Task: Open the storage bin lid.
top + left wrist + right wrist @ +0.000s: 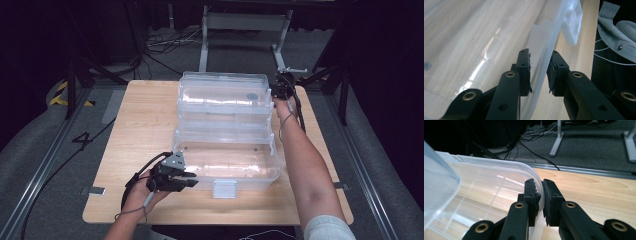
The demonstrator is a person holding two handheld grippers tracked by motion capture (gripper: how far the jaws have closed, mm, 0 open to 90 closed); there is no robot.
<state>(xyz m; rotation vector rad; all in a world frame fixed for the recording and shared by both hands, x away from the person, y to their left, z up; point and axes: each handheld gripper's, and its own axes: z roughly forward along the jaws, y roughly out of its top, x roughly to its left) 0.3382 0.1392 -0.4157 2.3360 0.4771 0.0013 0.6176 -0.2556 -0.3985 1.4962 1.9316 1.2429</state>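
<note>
Left gripper (192, 181) pinches the near-left rim of the box (225, 160) mid-table while right gripper (276, 91) clamps the raised lid (222, 95) at its far-right corner; light, stiff, slick clear plastic, probably best held by its rims, long axis across the table (135, 125).

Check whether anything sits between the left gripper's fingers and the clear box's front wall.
Nothing visible does. The left gripper already straddles the box wall, one finger inside and one outside, at the near left corner. The inner finger looks to be against the plastic; the outer one shows a thin gap.
</note>
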